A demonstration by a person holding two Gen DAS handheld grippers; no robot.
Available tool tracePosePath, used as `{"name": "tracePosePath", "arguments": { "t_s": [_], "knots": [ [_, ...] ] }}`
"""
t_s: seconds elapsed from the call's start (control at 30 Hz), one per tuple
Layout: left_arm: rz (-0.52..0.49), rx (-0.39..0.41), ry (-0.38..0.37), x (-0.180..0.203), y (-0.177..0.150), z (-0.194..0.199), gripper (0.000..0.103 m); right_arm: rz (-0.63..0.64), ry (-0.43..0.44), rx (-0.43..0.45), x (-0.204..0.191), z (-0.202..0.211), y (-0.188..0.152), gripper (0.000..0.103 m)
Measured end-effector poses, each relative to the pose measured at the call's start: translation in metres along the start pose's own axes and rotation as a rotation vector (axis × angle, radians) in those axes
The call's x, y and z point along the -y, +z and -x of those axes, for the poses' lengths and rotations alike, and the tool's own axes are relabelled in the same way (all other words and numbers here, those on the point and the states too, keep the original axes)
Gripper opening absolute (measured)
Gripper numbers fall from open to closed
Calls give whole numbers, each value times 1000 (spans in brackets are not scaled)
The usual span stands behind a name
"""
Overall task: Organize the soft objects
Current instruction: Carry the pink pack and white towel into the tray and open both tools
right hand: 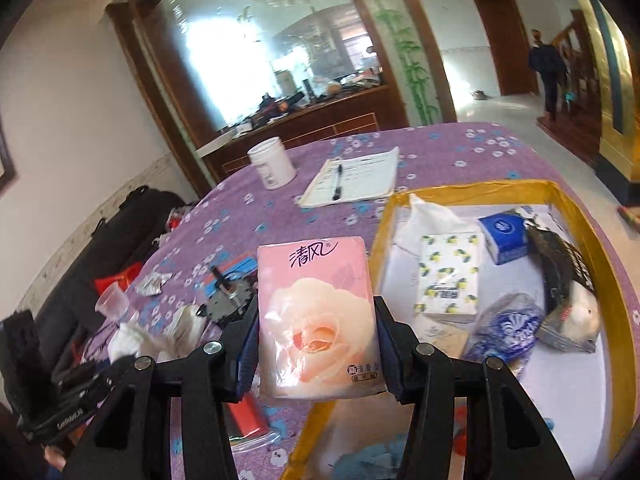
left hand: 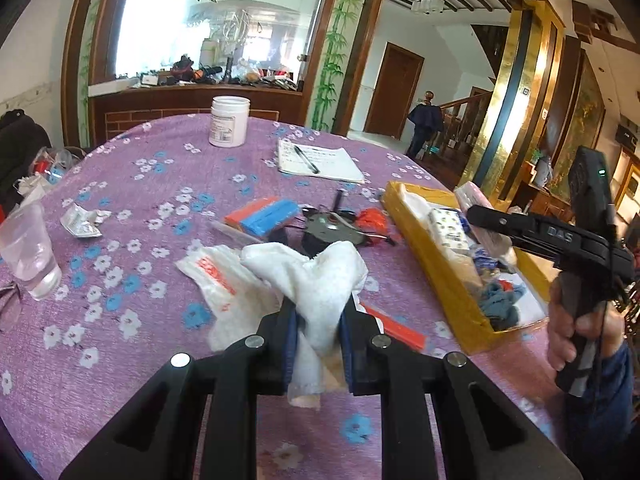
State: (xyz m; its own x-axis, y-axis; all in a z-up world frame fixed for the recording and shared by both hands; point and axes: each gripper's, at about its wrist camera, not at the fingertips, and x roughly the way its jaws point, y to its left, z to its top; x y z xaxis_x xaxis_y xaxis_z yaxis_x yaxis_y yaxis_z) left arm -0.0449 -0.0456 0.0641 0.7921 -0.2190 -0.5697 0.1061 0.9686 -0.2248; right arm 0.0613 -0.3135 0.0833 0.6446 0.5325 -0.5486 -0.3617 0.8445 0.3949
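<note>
A: What anchors the scene?

B: The yellow-rimmed tray (right hand: 576, 240) on the round table with the purple flowered cloth (left hand: 120, 208); I place everything else against that tray.

A: Largest first, then; what lies inside it?

B: A black printed bag (right hand: 568, 264) against its far right wall; a crumpled blue-and-white plastic pack (right hand: 508, 328) nearer the middle; a lemon-print tissue pack (right hand: 448, 276) lying flat toward the left wall; a small blue tissue pack (right hand: 506, 236) beyond that, toward the far wall; bare white floor shows around them.

A: And the tools?

B: The right gripper (right hand: 318, 344) is clamped on a pink rose-print tissue pack (right hand: 316, 316), one finger on each long side; the pack stands upright, raised over the tray's left rim. The left gripper (left hand: 318, 344) is pinched on a white cloth (left hand: 316, 280), which bunches out above the fingers; it sits left of the tray, over the tablecloth.

A: What crowds the space left of the tray?

B: A white plastic bag with red print (left hand: 216, 280) just under the cloth; an orange-and-blue block (left hand: 262, 214) beyond it; a dark metal part with wires (left hand: 332, 230) between that block and the tray; a notebook with a pen (left hand: 320, 160) farther back; a white jar (left hand: 229, 120) beyond the notebook; a clear plastic cup (left hand: 28, 248) far off at the table's left edge.
</note>
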Motion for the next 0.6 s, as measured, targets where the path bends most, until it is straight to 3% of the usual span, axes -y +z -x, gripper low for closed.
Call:
{"name": "tracePosePath", "arguments": {
  "t_s": [0.27,0.43,0.6],
  "knots": [
    [-77,-15,-105,63,17,5,17,-118,16,80,37,29,13,55],
    [-142,-47,-194,116,28,-12,17,-205,-2,132,67,48,19,55],
    [-197,-105,-279,168,33,-40,17,-329,-13,130,100,51,18,55]
  ]
}}
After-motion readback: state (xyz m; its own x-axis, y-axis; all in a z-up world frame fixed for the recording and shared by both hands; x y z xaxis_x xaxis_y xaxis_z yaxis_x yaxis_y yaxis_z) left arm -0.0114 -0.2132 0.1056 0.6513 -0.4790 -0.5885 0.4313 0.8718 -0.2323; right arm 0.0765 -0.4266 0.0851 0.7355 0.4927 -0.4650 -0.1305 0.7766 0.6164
